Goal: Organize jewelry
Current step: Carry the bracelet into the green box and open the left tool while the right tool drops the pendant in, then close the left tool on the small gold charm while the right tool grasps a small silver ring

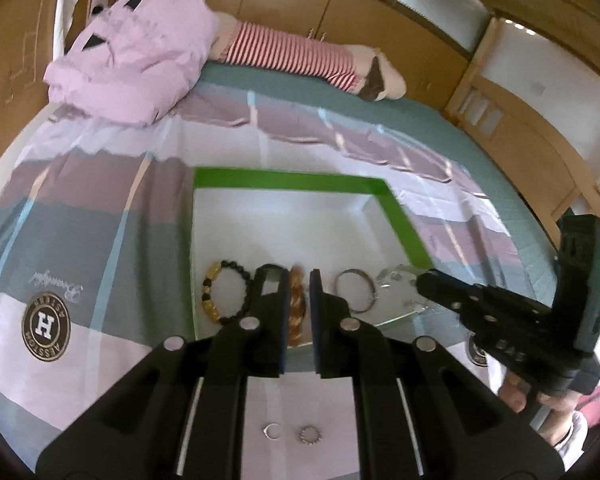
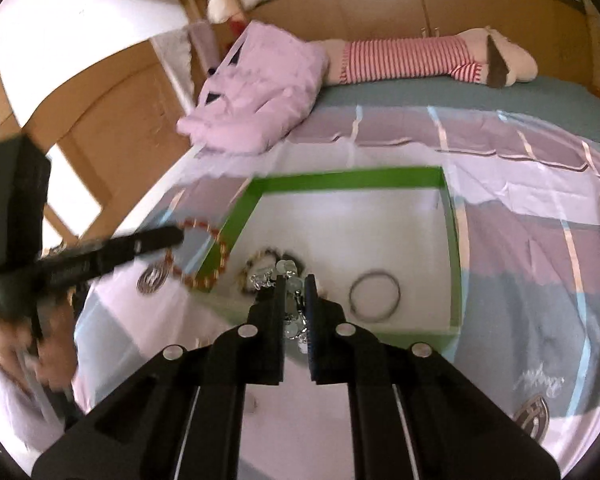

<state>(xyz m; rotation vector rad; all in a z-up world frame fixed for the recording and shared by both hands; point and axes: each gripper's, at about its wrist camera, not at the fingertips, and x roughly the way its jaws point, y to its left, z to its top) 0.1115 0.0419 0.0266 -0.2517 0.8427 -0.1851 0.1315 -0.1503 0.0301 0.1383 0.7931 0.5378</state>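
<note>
Holding amber bracelet (image 1: 296, 308) lengthwise, left gripper (image 1: 296, 280); right gripper (image 2: 292, 284) clamps crystal bracelet (image 2: 290, 304)

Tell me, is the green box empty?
No. The green box has a black and gold bead bracelet and a silver bangle lying on its white floor.

One green-rimmed box (image 1: 400, 220) lies on the bed. In the left wrist view it holds one black-and-gold beaded bracelet (image 1: 224, 294) and one silver bangle (image 1: 355, 292). One orange beaded bracelet (image 1: 297, 304) and one clear crystal piece (image 1: 396, 278) sit in the grippers. Two small rings (image 1: 273, 431) (image 1: 309, 435) lie on the bedspread (image 1: 100, 240). Two grippers show (image 1: 296, 280) (image 2: 296, 284).
</note>
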